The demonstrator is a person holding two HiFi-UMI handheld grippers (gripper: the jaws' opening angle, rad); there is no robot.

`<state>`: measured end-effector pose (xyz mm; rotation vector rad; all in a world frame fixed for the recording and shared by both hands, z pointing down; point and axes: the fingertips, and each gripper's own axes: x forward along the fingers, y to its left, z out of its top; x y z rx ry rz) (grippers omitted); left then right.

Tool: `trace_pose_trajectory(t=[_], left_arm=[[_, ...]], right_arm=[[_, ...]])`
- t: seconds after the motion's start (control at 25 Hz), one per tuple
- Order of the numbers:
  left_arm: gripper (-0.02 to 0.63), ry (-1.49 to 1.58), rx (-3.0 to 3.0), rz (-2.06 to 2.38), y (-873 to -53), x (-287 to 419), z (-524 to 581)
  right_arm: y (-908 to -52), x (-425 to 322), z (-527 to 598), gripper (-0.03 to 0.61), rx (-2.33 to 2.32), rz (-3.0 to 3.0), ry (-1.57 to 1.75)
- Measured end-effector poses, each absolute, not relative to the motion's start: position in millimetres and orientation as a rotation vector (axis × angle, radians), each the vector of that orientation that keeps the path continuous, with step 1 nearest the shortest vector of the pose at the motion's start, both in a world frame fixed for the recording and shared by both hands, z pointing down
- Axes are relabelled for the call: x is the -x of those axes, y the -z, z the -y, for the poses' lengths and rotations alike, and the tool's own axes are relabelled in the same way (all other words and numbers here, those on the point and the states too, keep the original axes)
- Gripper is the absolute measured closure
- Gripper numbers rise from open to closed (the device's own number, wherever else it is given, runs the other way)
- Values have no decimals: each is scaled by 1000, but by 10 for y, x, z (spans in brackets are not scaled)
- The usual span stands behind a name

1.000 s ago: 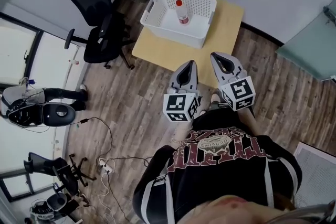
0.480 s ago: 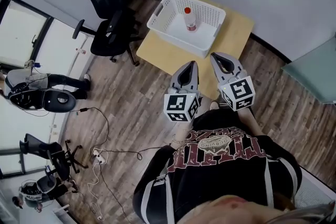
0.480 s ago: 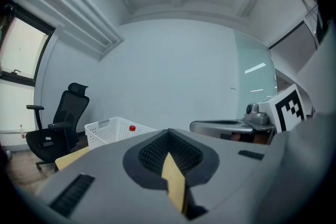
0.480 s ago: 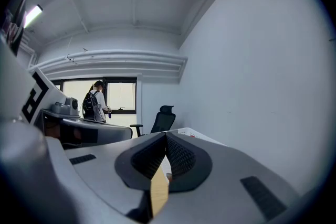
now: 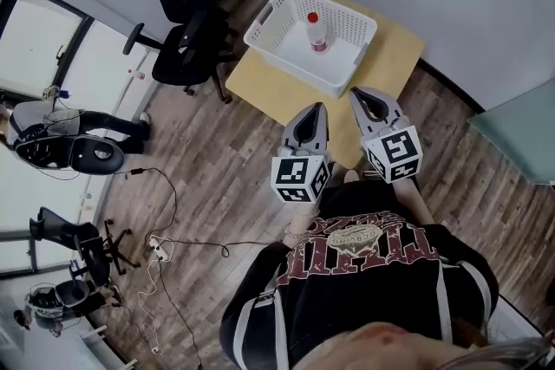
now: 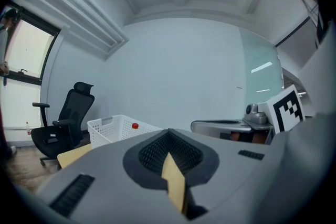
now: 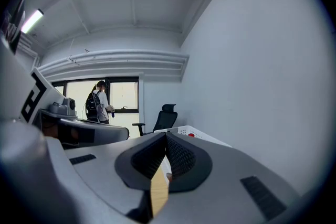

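Note:
Both grippers are held side by side at chest height, pointing at a low wooden table (image 5: 276, 87). My left gripper (image 5: 313, 107) is shut with nothing between its jaws; its tip (image 6: 169, 134) points towards a white slatted basket (image 6: 111, 129). My right gripper (image 5: 368, 94) is also shut and empty (image 7: 166, 137). The basket (image 5: 286, 45) stands on the table's far half, and a clear bottle with a red cap (image 5: 316, 32) stands upright inside it. Neither gripper touches the table or the basket.
A black office chair (image 5: 185, 11) stands left of the table. Cables and a power strip (image 5: 158, 249) lie on the wood floor at left, by more chairs and gear (image 5: 65, 150). A person with a backpack (image 7: 97, 104) stands at a far window.
The head view has swung a little, so table, basket and chair sit slightly further right and up in the frame. Both grippers stay shut and keep their place side by side.

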<state>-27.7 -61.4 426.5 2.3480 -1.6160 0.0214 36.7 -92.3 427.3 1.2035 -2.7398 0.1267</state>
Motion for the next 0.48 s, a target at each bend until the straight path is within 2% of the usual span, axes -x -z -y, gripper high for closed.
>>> trace_pose_trajectory(t=[0.48], left_arm=[[566, -54, -2411, 1549, -4194, 374, 1004]], right_arm=[[-4284, -328, 1246, 561, -1293, 2697, -153]])
